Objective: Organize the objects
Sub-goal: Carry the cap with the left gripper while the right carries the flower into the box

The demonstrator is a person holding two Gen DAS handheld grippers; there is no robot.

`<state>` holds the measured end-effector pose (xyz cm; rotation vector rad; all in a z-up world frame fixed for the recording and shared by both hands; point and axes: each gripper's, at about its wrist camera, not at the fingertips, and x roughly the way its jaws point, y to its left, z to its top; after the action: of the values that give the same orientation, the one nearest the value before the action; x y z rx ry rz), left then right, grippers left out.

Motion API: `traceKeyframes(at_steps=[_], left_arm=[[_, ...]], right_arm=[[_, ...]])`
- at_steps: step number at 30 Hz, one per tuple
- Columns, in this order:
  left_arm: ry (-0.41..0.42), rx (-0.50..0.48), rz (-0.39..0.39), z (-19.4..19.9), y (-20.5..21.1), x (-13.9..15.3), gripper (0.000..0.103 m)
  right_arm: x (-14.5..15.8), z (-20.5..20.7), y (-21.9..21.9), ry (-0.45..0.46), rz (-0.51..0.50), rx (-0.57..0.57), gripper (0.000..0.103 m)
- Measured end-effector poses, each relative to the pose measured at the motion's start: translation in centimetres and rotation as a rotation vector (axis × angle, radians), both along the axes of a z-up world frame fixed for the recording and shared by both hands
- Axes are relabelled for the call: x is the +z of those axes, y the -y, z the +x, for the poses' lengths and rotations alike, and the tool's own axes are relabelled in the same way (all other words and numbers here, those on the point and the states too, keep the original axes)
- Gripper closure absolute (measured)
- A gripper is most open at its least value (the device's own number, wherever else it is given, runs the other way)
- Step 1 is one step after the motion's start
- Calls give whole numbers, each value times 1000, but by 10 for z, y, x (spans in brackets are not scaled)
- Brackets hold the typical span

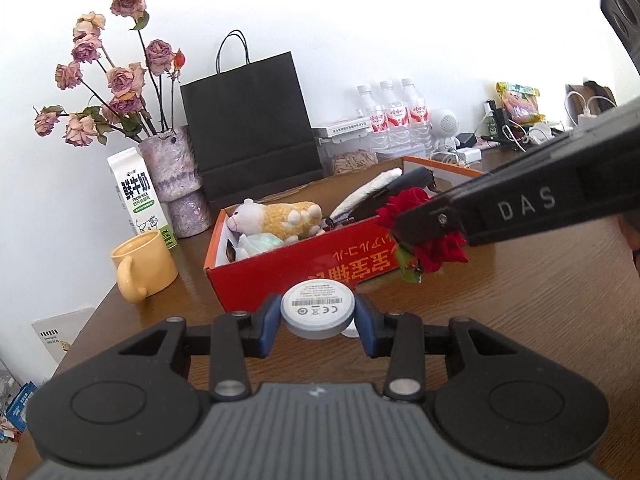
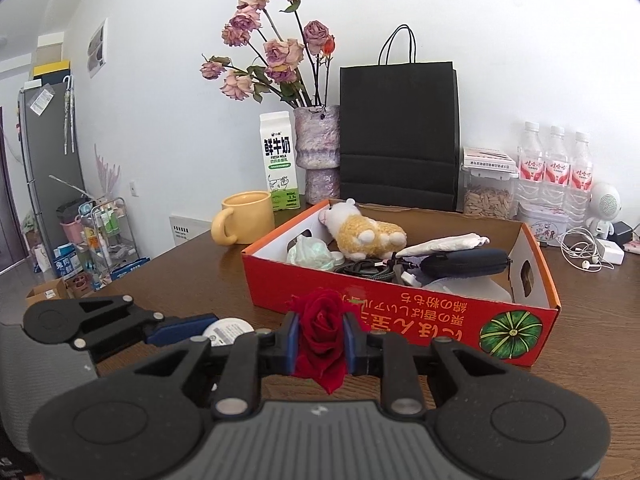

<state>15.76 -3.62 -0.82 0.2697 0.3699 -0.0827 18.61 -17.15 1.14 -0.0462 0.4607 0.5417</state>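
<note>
Nearest, two tongs: left tongs clamped on one white round disc, angled slightly downward; right tongs clamped on one red rose, likewise tilted down, just before one red box on the table. At 12 o'clock inside: one plush toy. Beyond: one yellow mug, one milk carton, three water bottles.

I see a red rose, bloom upright, pinched just before the near wall of the red cardboard box. A round white disc, label side up, sits clamped above the table.
</note>
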Motion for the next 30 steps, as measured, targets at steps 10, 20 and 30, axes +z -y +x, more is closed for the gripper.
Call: traceKeyframes(at_steps=[10,20,30], left_arm=[[44,78,-106,44,-14,41,62],[37,114,-180,131,-17,52,62],[5,131,-214,200,-15,38,60]], right_arm=[[14,29,6,67,23,-49,81],[15,95,1,125,25,-84,81],[1,162,2,124,-13,-102,76]])
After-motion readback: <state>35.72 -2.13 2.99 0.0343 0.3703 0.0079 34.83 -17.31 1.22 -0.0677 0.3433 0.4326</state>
